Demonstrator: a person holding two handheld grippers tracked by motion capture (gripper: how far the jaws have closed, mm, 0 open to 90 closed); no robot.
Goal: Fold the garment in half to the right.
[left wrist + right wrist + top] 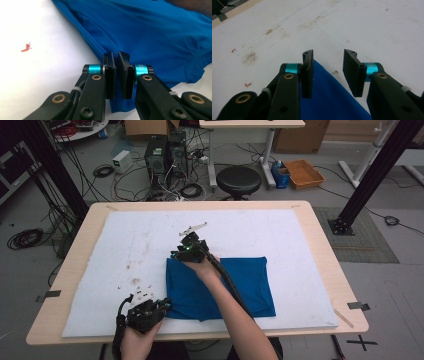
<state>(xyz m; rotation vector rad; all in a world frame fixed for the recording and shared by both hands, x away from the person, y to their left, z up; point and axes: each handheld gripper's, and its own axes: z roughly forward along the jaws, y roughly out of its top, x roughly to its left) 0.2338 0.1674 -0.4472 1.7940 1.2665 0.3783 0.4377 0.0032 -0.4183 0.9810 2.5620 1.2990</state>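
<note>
Left tool [117, 75] clamped on near-left corner of folded blue fabric shirt [220, 287], spread ahead on white-padded tabletop [125, 245]. Right tool [328, 75] jaws parted, straddling shirt's far-left corner [322, 72], pads not pressing.

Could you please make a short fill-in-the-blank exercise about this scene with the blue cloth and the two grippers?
1. The folded cloth on the white mat has the colour ____.
2. The left gripper is ____ on the near left corner of the cloth.
3. The jaws of the right gripper stand ____ over the far left corner of the cloth.
4. On the floor behind the table stands a round black ____.

Missing words: blue; shut; open; stool
</note>
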